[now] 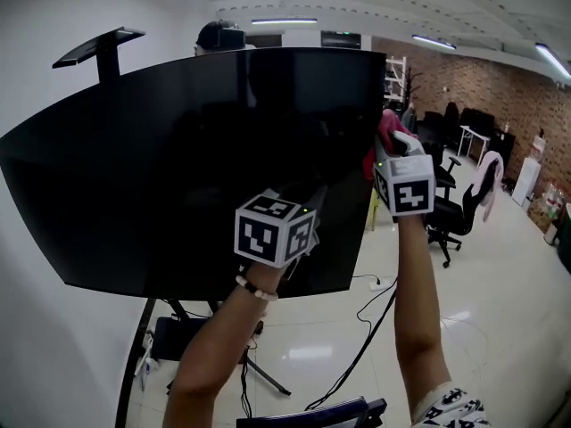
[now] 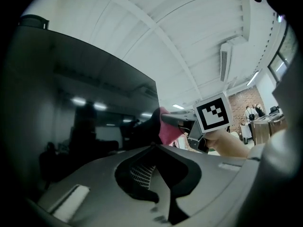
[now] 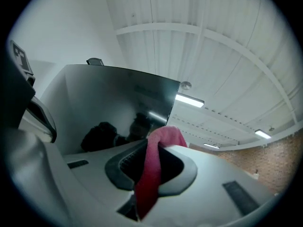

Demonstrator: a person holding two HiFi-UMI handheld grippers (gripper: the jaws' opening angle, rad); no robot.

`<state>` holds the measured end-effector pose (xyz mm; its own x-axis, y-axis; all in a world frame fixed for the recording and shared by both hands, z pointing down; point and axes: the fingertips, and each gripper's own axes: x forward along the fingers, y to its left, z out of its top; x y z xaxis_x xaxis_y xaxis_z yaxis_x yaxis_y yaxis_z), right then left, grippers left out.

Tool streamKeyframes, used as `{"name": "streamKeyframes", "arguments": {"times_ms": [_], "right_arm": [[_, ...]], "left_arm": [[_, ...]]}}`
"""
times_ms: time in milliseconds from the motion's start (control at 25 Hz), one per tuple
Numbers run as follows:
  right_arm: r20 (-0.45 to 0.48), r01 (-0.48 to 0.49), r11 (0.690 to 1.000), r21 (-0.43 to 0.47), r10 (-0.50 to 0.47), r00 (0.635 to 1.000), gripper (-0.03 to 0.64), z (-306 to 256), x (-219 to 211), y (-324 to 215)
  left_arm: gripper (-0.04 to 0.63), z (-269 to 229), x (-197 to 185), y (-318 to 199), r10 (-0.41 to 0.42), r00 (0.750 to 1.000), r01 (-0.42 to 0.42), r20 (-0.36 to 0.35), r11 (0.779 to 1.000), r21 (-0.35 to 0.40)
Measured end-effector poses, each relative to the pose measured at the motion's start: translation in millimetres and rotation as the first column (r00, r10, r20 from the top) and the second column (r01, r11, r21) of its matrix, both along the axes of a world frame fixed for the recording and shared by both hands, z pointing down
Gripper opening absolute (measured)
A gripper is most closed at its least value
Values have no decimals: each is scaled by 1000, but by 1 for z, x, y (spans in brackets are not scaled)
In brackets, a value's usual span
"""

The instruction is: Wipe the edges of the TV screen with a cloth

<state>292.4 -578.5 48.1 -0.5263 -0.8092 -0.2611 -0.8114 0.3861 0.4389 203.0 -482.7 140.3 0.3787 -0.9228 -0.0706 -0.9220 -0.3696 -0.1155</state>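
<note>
A large black TV screen (image 1: 196,168) stands on a floor stand and fills the left and middle of the head view. My right gripper (image 1: 390,137) is raised at the screen's right edge, shut on a pink cloth (image 1: 384,124). In the right gripper view the cloth (image 3: 152,169) hangs out between the jaws of that gripper (image 3: 158,146), just below the screen's corner (image 3: 161,93). My left gripper (image 1: 310,203) is held in front of the screen's lower right part; its jaws (image 2: 154,148) are together with nothing in them. The cloth (image 2: 167,129) shows beside the screen (image 2: 71,103).
A small black shelf on a post (image 1: 100,46) sticks up above the TV's top left. A person's head (image 1: 219,36) shows behind the top edge. Stand legs (image 1: 143,346) and cables (image 1: 357,350) lie on the white floor. Office chairs (image 1: 457,212) stand at the right.
</note>
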Motion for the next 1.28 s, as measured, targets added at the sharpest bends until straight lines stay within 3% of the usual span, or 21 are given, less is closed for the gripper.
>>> {"name": "streamKeyframes", "arguments": {"times_ms": [200,360,720,1040,1280], "right_arm": [[9,10,999,38,-10,1000,55,-52,14,-7],[-26,8,997,80,-6,1000,57,-108,2,0],[-262,-38,995,90,61,963,57,-164,-8,2],[-477,10,990,144,60,877,57,-157,-86,48],[-493,38,995,90,12,870,57,-158,-146,75]], "left_arm": [[-6,-42,13,-4,-14,999,12,47,999,37],[-6,-64,2,-10,-33,997,31,63,999,32],[-6,-49,-19,-4,-17,1000,17,1,1000,7],[-6,-66,-59,26,-69,998,69,3,997,42],[-6,-74,-136,73,-141,990,140,18,989,51]]}}
